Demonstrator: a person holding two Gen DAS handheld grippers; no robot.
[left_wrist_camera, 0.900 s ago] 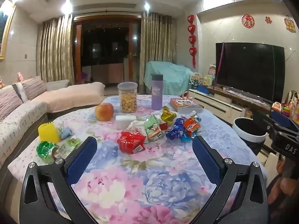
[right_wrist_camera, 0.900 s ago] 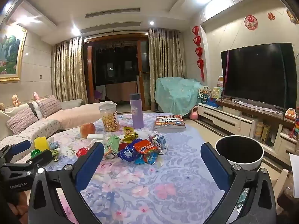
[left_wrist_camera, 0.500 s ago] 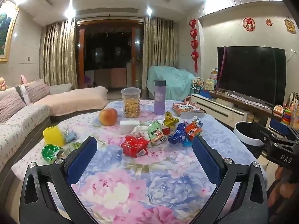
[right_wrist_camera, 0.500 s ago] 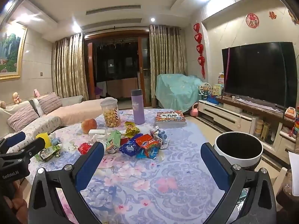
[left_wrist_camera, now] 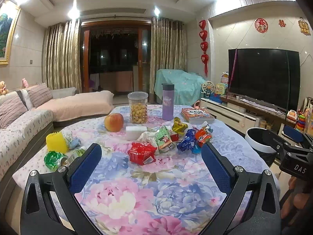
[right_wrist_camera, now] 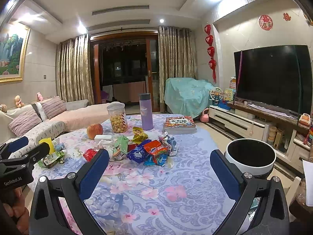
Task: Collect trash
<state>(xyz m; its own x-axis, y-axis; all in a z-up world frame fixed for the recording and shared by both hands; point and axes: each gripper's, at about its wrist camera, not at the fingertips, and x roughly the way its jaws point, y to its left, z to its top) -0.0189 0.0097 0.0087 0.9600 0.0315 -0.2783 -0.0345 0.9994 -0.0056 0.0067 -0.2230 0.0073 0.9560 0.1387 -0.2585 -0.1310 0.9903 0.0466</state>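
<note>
Several crumpled snack wrappers lie mid-table on the floral cloth: a red wrapper [left_wrist_camera: 141,153] [right_wrist_camera: 90,154], a green-white one [left_wrist_camera: 164,140] [right_wrist_camera: 119,146], a blue one [left_wrist_camera: 186,141] [right_wrist_camera: 138,152], an orange one [left_wrist_camera: 203,135] [right_wrist_camera: 155,146] and a gold one [left_wrist_camera: 179,125] [right_wrist_camera: 139,135]. More wrappers [left_wrist_camera: 53,159] [right_wrist_camera: 51,158] lie at the left edge. A white bin with a black inside [right_wrist_camera: 250,156] [left_wrist_camera: 258,143] stands off the table's right side. My left gripper [left_wrist_camera: 151,156] hangs open just short of the red wrapper. My right gripper [right_wrist_camera: 159,165] is open, empty, near the blue wrapper.
Further back stand an apple [left_wrist_camera: 113,121], a clear jar of snacks [left_wrist_camera: 138,107], a purple flask [left_wrist_camera: 167,101], a white block [left_wrist_camera: 136,132] and a book [left_wrist_camera: 196,114]. A yellow scraper [left_wrist_camera: 55,142] sits left. A sofa [left_wrist_camera: 23,115] flanks the left, a TV cabinet [right_wrist_camera: 244,123] the right.
Both views have tilted upward a little, so the table and wrappers sit lower in the frames. Both grippers stay open and nothing on the table has moved.
</note>
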